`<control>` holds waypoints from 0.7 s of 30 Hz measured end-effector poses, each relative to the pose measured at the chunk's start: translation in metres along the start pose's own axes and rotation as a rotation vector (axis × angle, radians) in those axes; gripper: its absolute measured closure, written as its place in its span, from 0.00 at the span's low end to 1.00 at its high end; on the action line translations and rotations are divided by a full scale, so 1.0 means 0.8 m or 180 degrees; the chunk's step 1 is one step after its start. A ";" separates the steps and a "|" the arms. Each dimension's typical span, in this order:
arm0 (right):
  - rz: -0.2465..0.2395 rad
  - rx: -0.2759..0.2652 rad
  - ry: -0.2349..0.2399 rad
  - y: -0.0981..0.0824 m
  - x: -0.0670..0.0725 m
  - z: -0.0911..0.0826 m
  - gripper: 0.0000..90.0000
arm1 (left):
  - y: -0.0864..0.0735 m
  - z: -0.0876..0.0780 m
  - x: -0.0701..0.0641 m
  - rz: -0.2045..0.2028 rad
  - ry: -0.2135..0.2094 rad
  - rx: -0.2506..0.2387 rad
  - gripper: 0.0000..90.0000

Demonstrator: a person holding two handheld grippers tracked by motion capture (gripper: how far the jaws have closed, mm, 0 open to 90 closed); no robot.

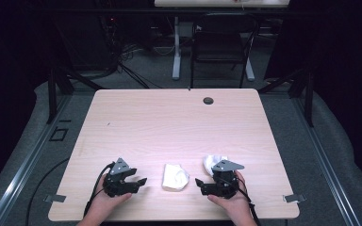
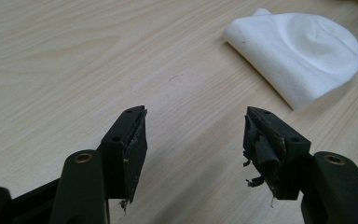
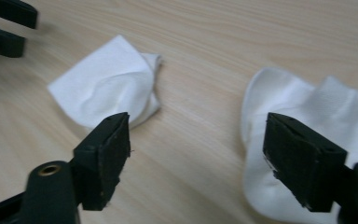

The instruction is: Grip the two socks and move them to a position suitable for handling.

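Near the table's [image 1: 179,117] front edge we see a folded white sock [image 1: 175,176] between our grippers. Just right of it, the right gripper [image 1: 205,185] partly hides a second sock [image 1: 212,161], plain in its own view. Left gripper [image 1: 139,181] flanks opposite; both jaws apart, empty.

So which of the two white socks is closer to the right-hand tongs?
The unfolded sock, lying right beside the right tongs and partly behind one jaw. The folded sock sits apart, midway between both tongs on the table.
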State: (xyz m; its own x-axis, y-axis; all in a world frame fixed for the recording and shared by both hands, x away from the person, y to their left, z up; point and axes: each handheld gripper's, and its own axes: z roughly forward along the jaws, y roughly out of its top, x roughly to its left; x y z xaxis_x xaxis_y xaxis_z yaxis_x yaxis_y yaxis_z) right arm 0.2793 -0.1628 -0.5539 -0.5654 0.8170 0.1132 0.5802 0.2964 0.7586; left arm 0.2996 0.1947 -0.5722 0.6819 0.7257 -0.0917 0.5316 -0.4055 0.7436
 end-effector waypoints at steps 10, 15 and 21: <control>0.0045 0.0076 -0.0146 -0.008 -0.006 0.015 0.50 | 0.002 0.000 -0.005 0.0135 0.0069 -0.0001 0.44; 0.0132 0.0118 -0.0084 -0.007 -0.007 0.013 0.51 | 0.001 -0.001 -0.005 0.0099 0.0180 0.0024 0.44; 0.0177 0.0071 -0.0047 -0.005 -0.004 0.010 0.54 | 0.002 -0.001 -0.005 0.0032 0.0127 -0.0013 0.50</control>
State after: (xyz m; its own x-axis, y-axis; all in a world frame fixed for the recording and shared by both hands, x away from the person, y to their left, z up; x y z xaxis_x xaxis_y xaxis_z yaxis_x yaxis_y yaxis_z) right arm 0.2836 -0.1629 -0.5625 -0.5234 0.8397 0.1450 0.6234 0.2613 0.7369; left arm 0.2975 0.1917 -0.5697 0.6667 0.7431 -0.0578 0.5226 -0.4107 0.7472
